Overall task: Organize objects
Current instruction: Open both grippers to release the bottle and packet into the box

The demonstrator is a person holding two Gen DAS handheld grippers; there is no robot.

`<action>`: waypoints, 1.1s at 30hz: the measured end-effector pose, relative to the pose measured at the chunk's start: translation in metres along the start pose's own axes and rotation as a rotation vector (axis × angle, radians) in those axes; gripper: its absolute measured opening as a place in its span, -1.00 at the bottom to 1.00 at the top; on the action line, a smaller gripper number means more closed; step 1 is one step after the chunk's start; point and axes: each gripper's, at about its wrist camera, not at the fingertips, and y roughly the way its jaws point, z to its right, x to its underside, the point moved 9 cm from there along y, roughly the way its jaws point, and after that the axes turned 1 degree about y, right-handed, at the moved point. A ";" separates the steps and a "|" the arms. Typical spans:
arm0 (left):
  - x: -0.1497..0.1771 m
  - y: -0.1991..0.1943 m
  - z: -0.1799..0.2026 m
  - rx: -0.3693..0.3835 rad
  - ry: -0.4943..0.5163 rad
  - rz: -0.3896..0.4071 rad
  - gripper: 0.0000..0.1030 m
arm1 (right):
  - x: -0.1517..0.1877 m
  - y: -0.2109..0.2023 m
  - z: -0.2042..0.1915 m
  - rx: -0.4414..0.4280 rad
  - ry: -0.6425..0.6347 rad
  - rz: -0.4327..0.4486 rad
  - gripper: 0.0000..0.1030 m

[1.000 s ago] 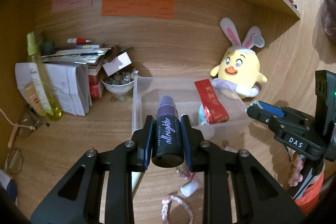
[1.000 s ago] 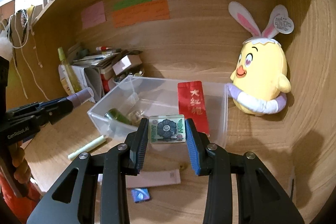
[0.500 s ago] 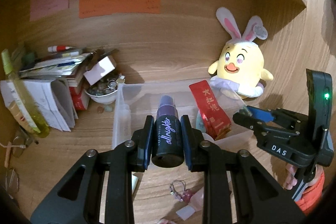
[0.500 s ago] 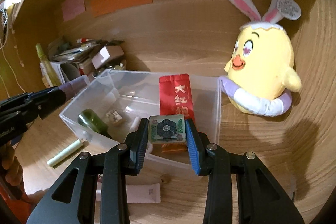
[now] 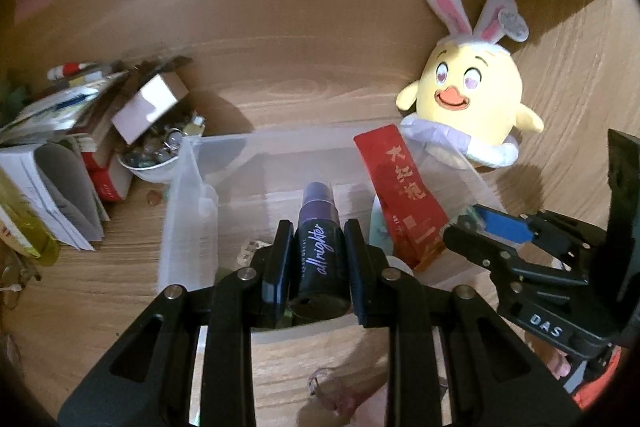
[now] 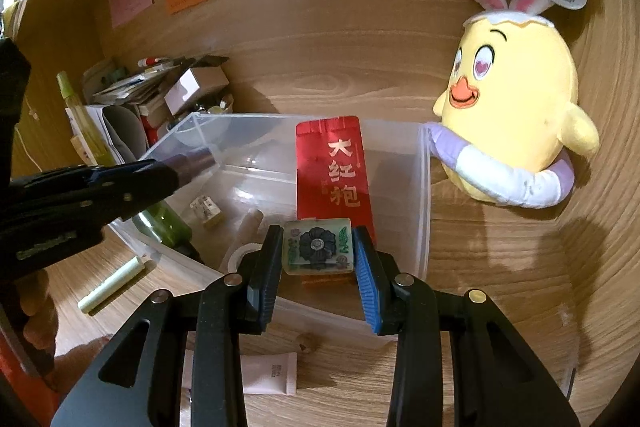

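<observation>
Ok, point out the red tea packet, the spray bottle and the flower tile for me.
red tea packet (image 6: 334, 171), right wrist view, on its printed front.
spray bottle (image 5: 320, 259), left wrist view, on its dark labelled body.
flower tile (image 6: 317, 246), right wrist view, on the flower at its centre.

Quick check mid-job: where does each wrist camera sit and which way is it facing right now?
Left wrist: on the left gripper, looking along the jaws, shut on the spray bottle, into the clear bin; right gripper visible at right.
Right wrist: on the right gripper, jaws holding the flower tile over the bin; left gripper at left.
Shared: bin, red packet, chick plush.
</observation>
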 end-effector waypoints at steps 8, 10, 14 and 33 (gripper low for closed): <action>0.005 0.023 0.002 0.014 -0.002 -0.049 -0.51 | 0.001 0.002 0.000 0.001 -0.004 -0.010 -0.38; 0.007 0.026 0.004 0.027 -0.003 -0.062 -0.51 | 0.001 0.002 0.000 0.001 -0.003 -0.010 -0.38; 0.010 0.025 0.010 0.072 -0.008 -0.085 -0.51 | 0.001 0.002 0.000 0.011 -0.008 -0.011 -0.37; 0.000 -0.043 0.005 0.073 0.007 0.055 0.31 | 0.004 -0.038 -0.002 0.014 0.019 0.043 0.45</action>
